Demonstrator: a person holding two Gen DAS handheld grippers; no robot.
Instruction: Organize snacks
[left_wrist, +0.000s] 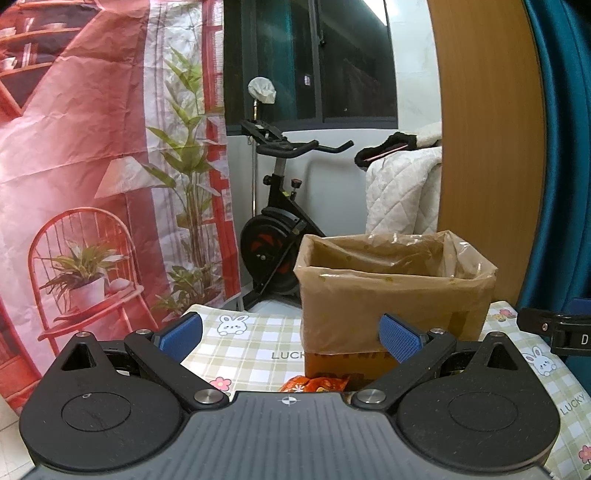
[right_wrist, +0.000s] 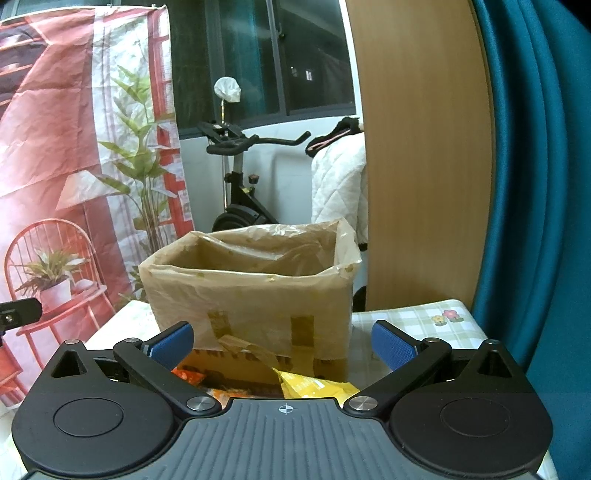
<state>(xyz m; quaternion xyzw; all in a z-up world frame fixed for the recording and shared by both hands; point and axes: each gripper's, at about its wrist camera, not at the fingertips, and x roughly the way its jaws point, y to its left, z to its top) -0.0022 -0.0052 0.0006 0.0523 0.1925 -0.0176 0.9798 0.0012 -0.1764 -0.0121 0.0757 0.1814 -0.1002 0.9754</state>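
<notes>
A: From the left wrist, the left tool (left_wrist: 290, 338) gapes wide and empty; an orange snack packet (left_wrist: 314, 384) lies on the table (left_wrist: 251, 343) just before the lined cardboard box (left_wrist: 395, 295).

B: From the right wrist, the right tool (right_wrist: 282, 341) is wide too. The yellow packet (right_wrist: 314, 387) looks light, crinkly, slippery; I'd pinch a sealed edge.

The left hand-held gripper (left_wrist: 290, 338) hangs over the checked surface (left_wrist: 251, 343), its blue pads (left_wrist: 181, 336) spread wide with nothing between them. Ahead stands a cardboard box (left_wrist: 391, 295) lined with a clear bag. An orange snack packet (left_wrist: 314, 384) lies at the box's foot, partly hidden. An exercise bike (left_wrist: 277, 221) stands behind.
</notes>
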